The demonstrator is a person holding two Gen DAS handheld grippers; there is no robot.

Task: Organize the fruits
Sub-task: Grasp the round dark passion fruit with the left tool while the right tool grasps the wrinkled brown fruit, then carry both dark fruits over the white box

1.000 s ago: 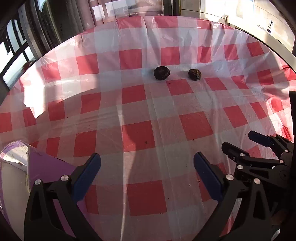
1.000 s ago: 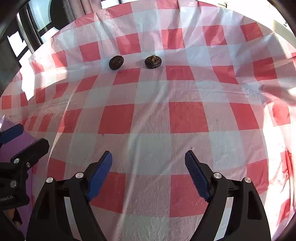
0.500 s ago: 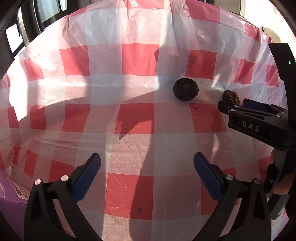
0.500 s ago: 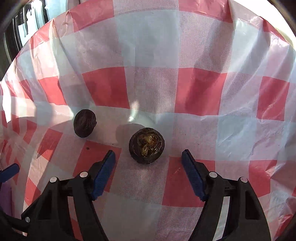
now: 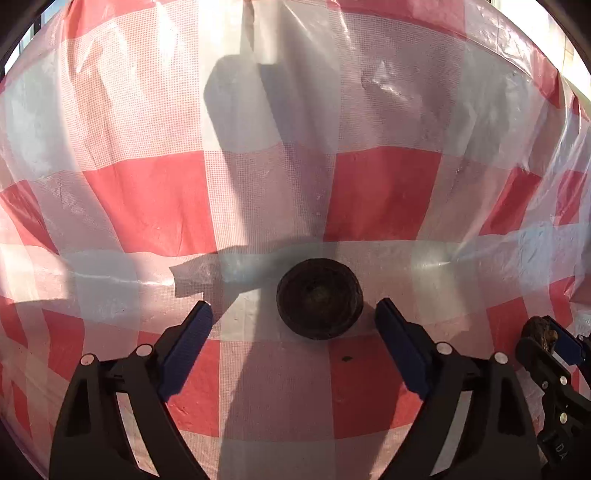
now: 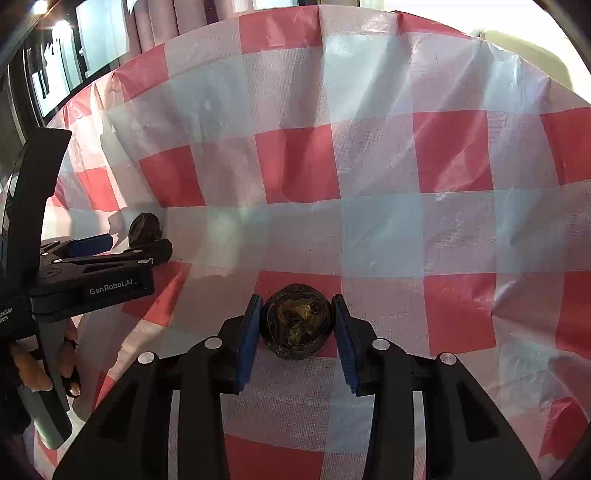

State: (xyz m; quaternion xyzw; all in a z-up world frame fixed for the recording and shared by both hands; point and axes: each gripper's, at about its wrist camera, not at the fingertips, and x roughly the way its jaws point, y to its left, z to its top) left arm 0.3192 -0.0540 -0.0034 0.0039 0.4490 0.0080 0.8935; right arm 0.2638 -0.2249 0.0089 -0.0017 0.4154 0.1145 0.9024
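Note:
Two dark, wrinkled round fruits lie on a red and white checked tablecloth. In the left wrist view my left gripper is open, and the left fruit sits on the cloth just ahead of the blue pads, nearer the right one. In the right wrist view my right gripper has its pads closed on both sides of the right fruit, which rests on the cloth. That fruit also shows in the left wrist view, mostly hidden by the right gripper. The left fruit also shows in the right wrist view.
The tablecloth is thin wrinkled plastic and fills both views. Its far edge runs in front of windows and curtains. A hand holds the left gripper's handle at the left of the right wrist view.
Both grippers have moved forward to the fruits. The right gripper has closed onto the right fruit. The left gripper stays open, now with the left fruit just ahead of its pads.

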